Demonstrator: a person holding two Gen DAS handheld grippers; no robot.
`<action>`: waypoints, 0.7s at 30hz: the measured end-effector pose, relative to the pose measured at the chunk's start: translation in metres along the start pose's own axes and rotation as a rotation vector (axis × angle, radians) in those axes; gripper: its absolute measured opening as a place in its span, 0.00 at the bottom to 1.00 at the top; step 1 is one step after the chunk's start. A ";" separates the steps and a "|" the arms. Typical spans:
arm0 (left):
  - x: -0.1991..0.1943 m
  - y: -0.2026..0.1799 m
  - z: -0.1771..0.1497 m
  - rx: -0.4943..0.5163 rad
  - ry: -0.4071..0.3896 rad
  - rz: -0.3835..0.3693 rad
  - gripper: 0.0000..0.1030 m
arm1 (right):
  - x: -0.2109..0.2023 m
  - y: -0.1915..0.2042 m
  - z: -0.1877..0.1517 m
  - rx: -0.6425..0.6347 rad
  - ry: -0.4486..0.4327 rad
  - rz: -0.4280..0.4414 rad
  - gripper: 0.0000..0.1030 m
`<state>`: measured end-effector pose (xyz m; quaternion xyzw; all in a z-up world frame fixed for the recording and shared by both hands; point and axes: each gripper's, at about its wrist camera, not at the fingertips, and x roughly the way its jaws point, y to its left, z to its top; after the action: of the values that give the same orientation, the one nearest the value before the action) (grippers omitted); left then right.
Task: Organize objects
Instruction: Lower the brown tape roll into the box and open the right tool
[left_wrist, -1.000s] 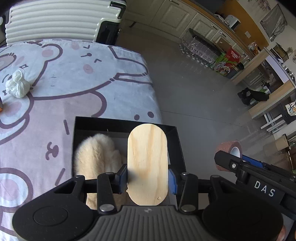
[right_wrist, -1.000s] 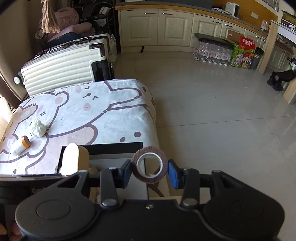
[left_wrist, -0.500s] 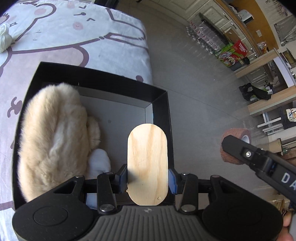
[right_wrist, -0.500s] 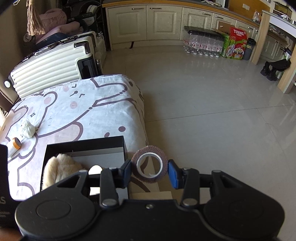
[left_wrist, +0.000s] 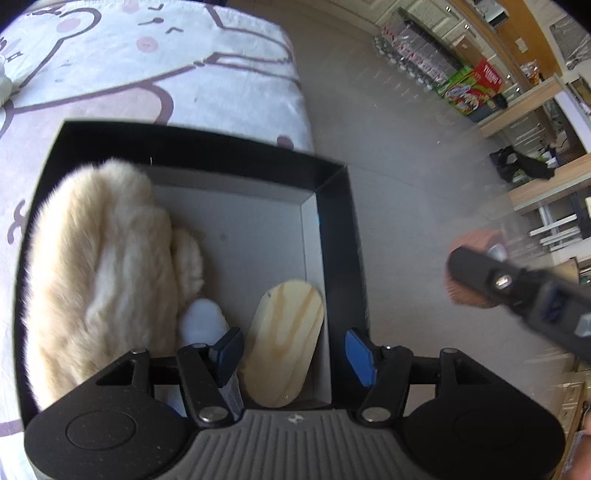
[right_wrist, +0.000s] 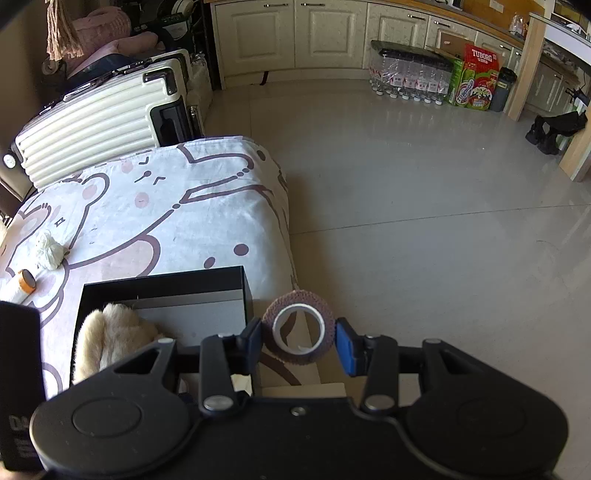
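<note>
A black box (left_wrist: 338, 236) with a grey floor sits on the bear-print bed. In it lie a fluffy cream mitten (left_wrist: 103, 258), a white item (left_wrist: 203, 325) and an oval wooden board (left_wrist: 284, 339) leaning by the right wall. My left gripper (left_wrist: 293, 354) is open just above the board, apart from it. My right gripper (right_wrist: 299, 341) is shut on a brown tape roll (right_wrist: 299, 326), held beyond the box's right side (right_wrist: 243, 291). The roll shows blurred in the left wrist view (left_wrist: 469, 266).
On the bed (right_wrist: 166, 206) lie a knotted white bundle (right_wrist: 50, 251) and an orange-capped bottle (right_wrist: 24, 284). A cream suitcase (right_wrist: 99, 118) stands behind the bed. Tiled floor (right_wrist: 424, 221) lies to the right, with bottled water and cartons by the cabinets.
My left gripper has opened and let go of the wooden board, which now lies in the box. The right gripper still holds the tape roll and has shifted slightly.
</note>
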<state>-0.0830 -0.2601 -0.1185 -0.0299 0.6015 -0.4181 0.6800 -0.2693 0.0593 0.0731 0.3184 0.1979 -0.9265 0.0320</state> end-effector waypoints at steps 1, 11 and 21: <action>-0.004 0.002 0.002 -0.002 -0.007 -0.011 0.61 | 0.001 0.000 0.001 0.007 0.001 0.002 0.42; -0.063 0.004 0.022 0.162 -0.167 0.114 0.65 | 0.009 0.005 0.012 0.121 -0.004 0.057 0.42; -0.098 0.044 0.048 0.098 -0.259 0.177 0.66 | 0.032 0.045 0.021 0.051 0.051 0.124 0.42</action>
<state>-0.0121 -0.1947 -0.0512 0.0026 0.4881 -0.3780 0.7867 -0.2979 0.0117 0.0534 0.3544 0.1546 -0.9190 0.0763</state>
